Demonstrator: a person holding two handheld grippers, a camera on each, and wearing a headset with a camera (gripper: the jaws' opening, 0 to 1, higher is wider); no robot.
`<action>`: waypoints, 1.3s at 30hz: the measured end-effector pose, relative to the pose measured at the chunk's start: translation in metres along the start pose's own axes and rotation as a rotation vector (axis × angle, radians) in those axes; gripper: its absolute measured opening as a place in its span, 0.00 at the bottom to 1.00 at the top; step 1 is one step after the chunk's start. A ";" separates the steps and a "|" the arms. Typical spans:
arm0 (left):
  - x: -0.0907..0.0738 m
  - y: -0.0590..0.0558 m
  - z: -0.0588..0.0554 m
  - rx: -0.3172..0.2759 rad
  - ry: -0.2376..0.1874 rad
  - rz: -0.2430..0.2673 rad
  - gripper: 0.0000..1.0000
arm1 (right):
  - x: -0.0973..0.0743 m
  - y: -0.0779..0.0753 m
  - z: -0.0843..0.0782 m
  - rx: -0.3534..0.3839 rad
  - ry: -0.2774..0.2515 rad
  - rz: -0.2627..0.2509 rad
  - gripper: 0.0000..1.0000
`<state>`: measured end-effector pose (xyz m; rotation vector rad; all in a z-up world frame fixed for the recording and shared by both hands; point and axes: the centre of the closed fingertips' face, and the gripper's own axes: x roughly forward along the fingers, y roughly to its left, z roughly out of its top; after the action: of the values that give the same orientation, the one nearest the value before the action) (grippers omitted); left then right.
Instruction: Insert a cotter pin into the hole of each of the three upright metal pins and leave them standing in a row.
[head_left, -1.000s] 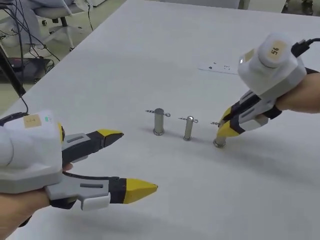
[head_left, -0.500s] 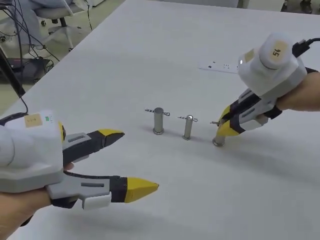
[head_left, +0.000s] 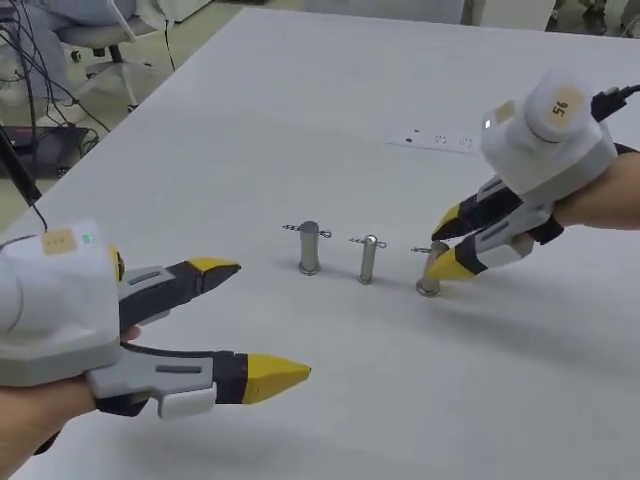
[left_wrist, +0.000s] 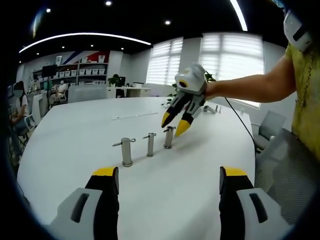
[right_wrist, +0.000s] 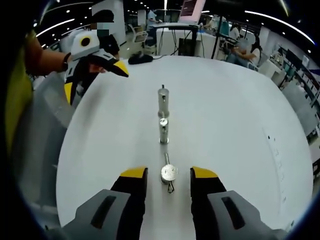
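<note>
"When you look down at the table (head_left: 300, 90), what stands on it?"

"I see a row of three in the middle: the left pin (head_left: 309, 252), the middle pin (head_left: 368, 262) and the right pin (head_left: 431, 272). All are metal and upright. Each has a cotter pin (head_left: 304, 229) poking through near its top (thin wire, hard to see)."

"What are your grippers doing?"

"My right gripper (head_left: 446, 243) is at the right pin. Its yellow tips are spread, one on each side of the pin's head, with a gap on both sides in the right gripper view. My left gripper (head_left: 270, 320) is low, well apart from the row, tips spread wide, holding nothing."

"Any writing?"

"I read a number like 56 on the round cap (head_left: 555, 103) of my right gripper. I cannot read the tan sticker (head_left: 60, 241) on my left one. A white power strip (head_left: 435, 140) lies behind the row."
</note>
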<state>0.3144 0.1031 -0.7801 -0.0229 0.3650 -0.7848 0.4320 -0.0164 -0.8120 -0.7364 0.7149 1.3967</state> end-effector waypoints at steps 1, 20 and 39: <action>0.000 0.000 0.002 0.005 -0.002 -0.001 0.83 | -0.002 0.001 0.002 0.005 -0.011 -0.005 0.37; -0.012 -0.012 0.025 0.057 -0.033 -0.014 0.94 | -0.072 0.038 0.009 0.159 -0.285 -0.220 0.64; -0.031 -0.032 0.029 0.055 -0.057 0.002 1.00 | -0.107 0.104 -0.013 0.338 -0.463 -0.404 0.80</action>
<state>0.2812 0.0987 -0.7385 0.0061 0.2895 -0.7906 0.3225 -0.0866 -0.7372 -0.2521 0.3912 0.9882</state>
